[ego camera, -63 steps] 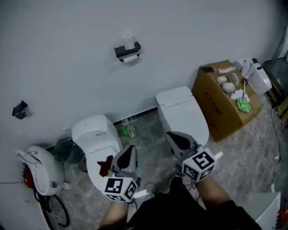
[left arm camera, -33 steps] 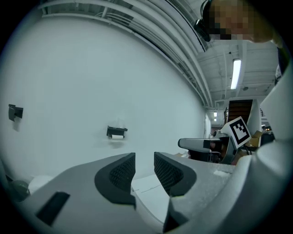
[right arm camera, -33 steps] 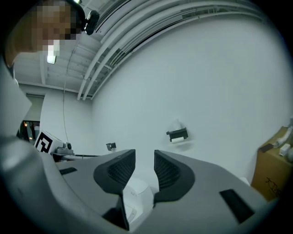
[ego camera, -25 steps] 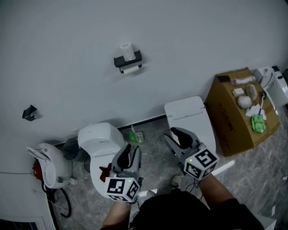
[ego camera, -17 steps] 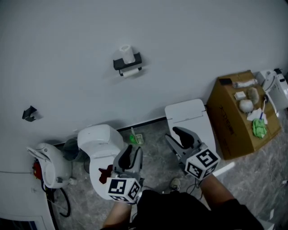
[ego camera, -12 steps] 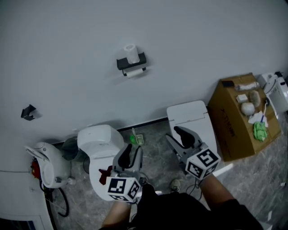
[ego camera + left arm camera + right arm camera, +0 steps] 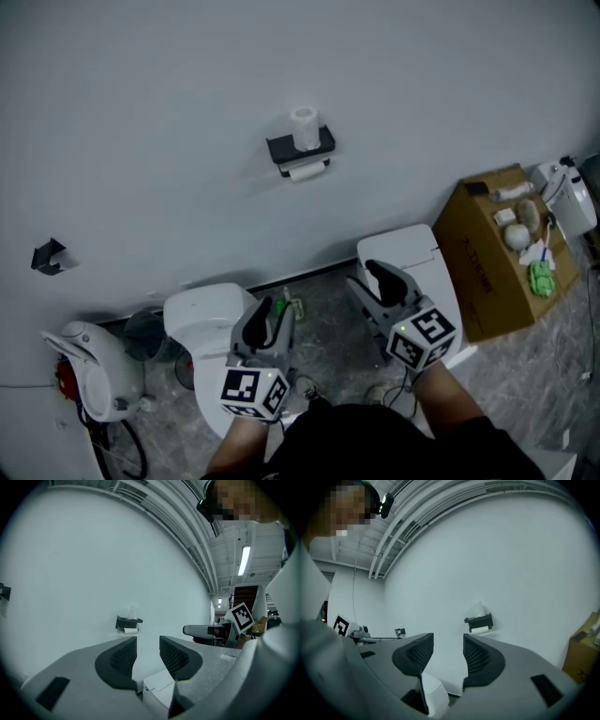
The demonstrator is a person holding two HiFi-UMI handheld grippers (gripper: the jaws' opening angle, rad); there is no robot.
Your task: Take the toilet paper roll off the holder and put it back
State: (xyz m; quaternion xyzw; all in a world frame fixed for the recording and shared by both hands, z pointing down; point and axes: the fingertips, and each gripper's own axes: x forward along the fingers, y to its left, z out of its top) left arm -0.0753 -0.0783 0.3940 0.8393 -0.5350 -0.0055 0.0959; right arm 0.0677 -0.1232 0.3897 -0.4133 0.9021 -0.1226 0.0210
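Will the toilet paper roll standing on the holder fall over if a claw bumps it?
Probably: the roll stands upright on top of the black holder, so it likely tips easily. Being paper, it's probably light and squashy.

cardboard box, white toilet, wall hook
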